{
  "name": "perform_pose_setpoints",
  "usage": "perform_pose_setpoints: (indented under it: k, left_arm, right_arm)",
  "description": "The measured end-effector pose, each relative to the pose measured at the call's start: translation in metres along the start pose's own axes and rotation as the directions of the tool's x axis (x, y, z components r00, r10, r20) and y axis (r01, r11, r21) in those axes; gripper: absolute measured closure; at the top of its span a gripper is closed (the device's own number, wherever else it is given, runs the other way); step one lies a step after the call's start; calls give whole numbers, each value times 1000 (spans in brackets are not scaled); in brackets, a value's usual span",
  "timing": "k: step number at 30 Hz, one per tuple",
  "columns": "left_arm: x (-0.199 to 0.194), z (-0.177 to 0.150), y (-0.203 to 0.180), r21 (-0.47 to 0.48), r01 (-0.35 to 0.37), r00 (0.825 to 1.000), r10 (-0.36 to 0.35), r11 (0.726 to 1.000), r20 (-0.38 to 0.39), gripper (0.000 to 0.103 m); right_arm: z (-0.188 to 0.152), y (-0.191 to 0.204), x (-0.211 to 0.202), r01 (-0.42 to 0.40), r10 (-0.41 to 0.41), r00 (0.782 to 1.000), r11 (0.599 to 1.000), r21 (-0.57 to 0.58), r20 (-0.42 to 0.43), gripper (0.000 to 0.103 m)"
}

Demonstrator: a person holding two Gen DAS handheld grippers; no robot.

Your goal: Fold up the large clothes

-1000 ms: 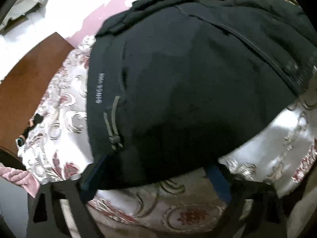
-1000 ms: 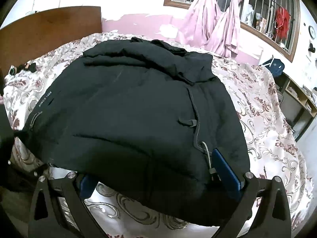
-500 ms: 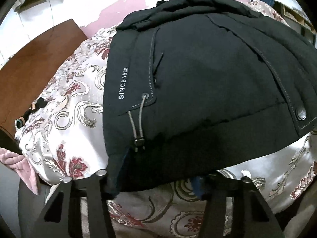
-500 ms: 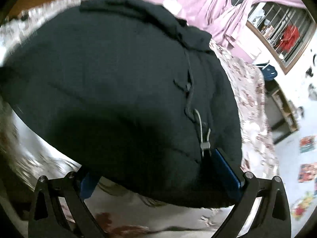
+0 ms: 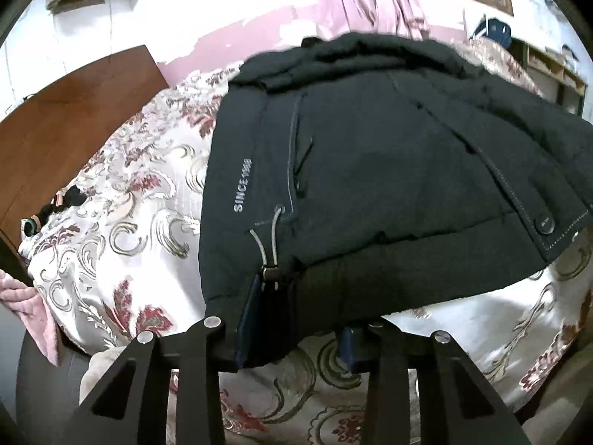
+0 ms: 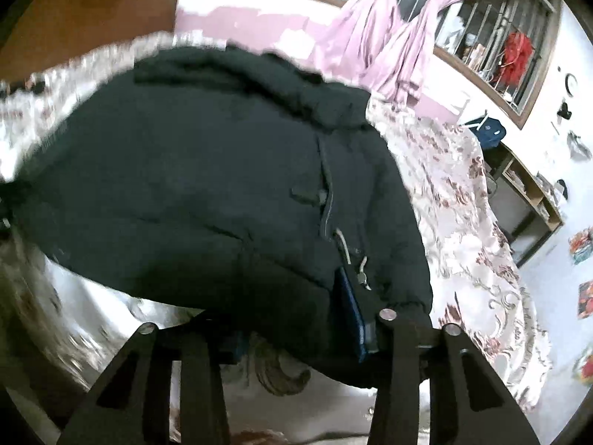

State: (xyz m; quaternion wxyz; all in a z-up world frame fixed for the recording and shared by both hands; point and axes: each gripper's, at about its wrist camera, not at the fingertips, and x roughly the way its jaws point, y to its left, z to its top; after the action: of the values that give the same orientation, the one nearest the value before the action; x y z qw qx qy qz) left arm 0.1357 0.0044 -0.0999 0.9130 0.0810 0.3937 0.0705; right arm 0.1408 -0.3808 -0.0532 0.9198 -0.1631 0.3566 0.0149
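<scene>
Black jacket [image 5: 370,185] flat on bed [image 5: 129,222], collar far. Left gripper [image 5: 296,319] and right gripper [image 6: 300,333] jaws both pinching near hem corners; fold goes far, toward collar.

Black padded jacket [image 5: 370,170] [image 6: 207,193], "SINCE 1968" printed by one side seam, grey drawcords at hem; spread across the bed, hem corners raised above its near edge.
</scene>
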Motion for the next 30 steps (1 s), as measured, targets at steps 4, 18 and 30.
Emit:
perform_pose_setpoints:
  k: [4, 18, 30]
  left_arm:
    - [-8, 2, 5, -19, 16, 998, -15, 1000, 56, 71]
    - [-49, 47, 24, 1, 54, 969, -53, 999, 240, 95]
    - [-95, 60, 38, -87, 76, 906, -32, 993, 422, 97]
  right_arm:
    - [13, -8, -17, -42, 38, 997, 998, 56, 70, 74]
    - [80, -38, -34, -209, 164, 963, 956, 204, 216, 86]
    - [58, -42, -48, -222, 129, 937, 938, 267, 324, 95]
